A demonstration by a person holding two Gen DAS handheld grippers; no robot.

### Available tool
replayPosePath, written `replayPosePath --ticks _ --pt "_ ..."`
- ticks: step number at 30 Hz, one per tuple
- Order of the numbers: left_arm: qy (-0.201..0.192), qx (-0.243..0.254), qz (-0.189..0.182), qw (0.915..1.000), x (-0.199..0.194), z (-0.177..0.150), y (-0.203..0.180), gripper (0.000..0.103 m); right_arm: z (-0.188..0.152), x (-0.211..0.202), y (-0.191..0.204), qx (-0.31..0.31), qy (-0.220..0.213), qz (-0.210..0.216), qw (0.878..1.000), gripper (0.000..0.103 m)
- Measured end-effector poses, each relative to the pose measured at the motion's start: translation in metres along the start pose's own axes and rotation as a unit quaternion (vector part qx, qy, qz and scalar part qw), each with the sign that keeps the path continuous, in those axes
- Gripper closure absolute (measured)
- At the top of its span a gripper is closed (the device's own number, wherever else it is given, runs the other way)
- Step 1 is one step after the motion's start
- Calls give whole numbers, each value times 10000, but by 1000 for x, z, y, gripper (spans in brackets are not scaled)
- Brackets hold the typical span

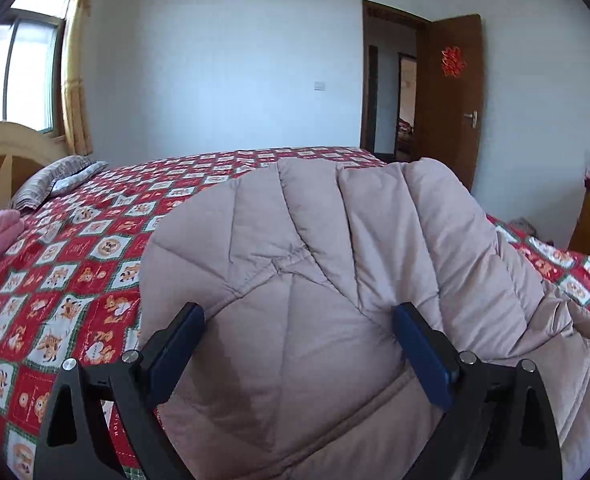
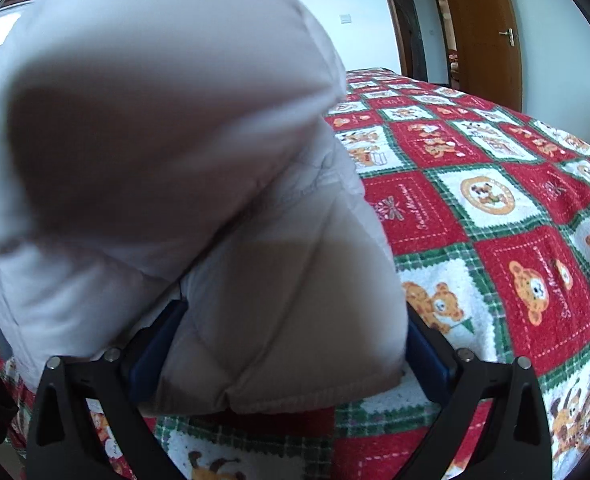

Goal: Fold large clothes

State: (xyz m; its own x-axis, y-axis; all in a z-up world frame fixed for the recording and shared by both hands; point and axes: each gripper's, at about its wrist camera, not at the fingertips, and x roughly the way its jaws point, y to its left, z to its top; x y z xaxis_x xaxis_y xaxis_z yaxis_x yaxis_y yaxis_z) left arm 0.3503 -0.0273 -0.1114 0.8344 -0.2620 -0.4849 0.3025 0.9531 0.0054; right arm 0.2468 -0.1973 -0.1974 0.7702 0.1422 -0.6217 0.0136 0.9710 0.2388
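Your left gripper (image 1: 299, 344) stands spread over the padded coat (image 1: 335, 260) heaped near the bed's (image 1: 75, 280) front edge, while your right gripper (image 2: 287, 344) pinches its thick hem, so that puffy fold may spring open.

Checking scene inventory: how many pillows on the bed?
1: a grey striped fabric pillow at the wooden headboard, left wrist view. The beige quilted puffer coat may hide others.
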Motion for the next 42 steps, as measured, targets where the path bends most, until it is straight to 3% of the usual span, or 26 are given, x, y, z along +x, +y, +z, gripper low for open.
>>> replayPosePath --ticks 6,10,22,31,38,42 --pt "224 329 -108 9991 20 -5 -20 7 5 -17 -22 281 -40 57 9996 1" --pt "306 316 45 9990 31 -6 -24 6 19 -35 -47 670 -251 -393 9967 1" --pt "416 380 259 9981 43 -8 -41 5 71 -61 -57 487 -502 -1151 9909 1" --pt "438 466 351 9973 44 -6 -50 5 66 -61 -72 630 -268 -1267 9896 1" --pt "413 533 413 9969 49 -6 -60 4 72 -84 -74 630 -536 -1464 9858 1" --pt "357 625 463 9963 49 -7 -64 4 87 -84 -62 471 -666 -1364 9873 2"
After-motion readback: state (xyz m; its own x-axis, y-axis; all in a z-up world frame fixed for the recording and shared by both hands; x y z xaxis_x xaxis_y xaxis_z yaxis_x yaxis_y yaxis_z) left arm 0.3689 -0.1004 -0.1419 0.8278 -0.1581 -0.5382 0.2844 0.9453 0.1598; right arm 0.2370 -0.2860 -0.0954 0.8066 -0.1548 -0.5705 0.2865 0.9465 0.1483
